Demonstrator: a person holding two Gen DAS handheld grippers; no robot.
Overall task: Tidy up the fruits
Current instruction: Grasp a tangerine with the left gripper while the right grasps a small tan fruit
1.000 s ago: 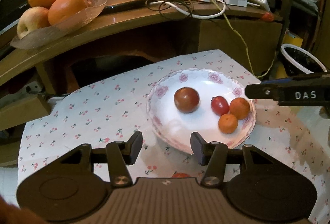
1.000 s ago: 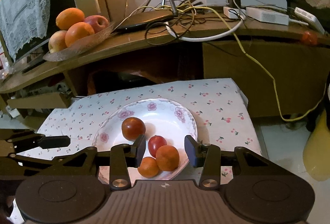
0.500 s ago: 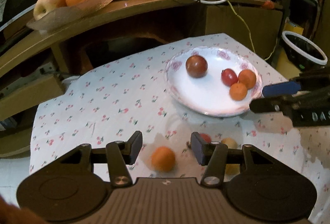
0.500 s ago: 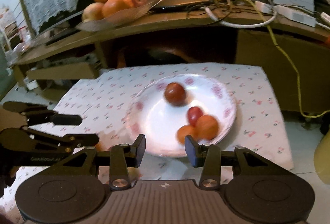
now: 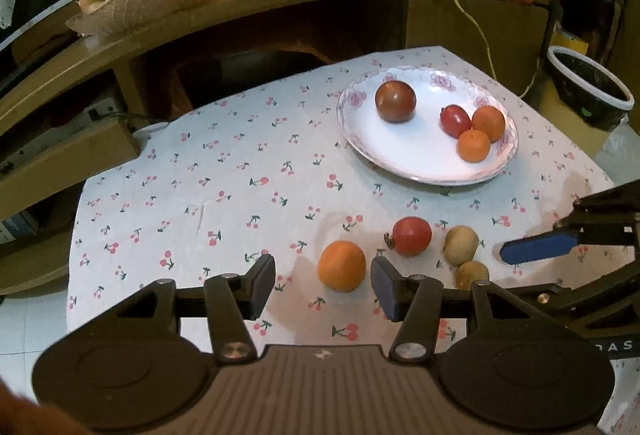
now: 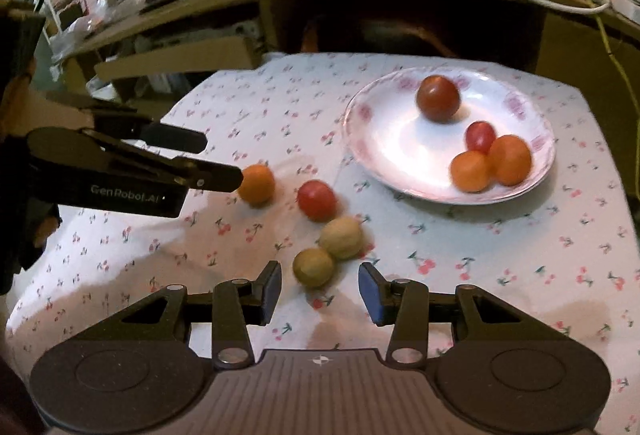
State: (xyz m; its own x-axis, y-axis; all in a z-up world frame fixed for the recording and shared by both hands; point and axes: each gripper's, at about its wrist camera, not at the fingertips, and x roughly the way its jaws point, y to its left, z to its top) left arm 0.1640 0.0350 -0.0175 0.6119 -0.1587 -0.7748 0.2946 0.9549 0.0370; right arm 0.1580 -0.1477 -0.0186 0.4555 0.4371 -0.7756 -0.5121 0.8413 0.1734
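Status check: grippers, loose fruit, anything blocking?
Left gripper open, lined up on the orange. Right gripper open above two kiwis. Loose tomato between them. Plate holds four fruits. Nothing blocking.

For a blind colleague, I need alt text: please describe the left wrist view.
The open left gripper hovers over a cherry-print tablecloth, an orange fruit between its fingertips. Beside it lie a red fruit and two tan fruits; behind, a floral plate holds four fruits.
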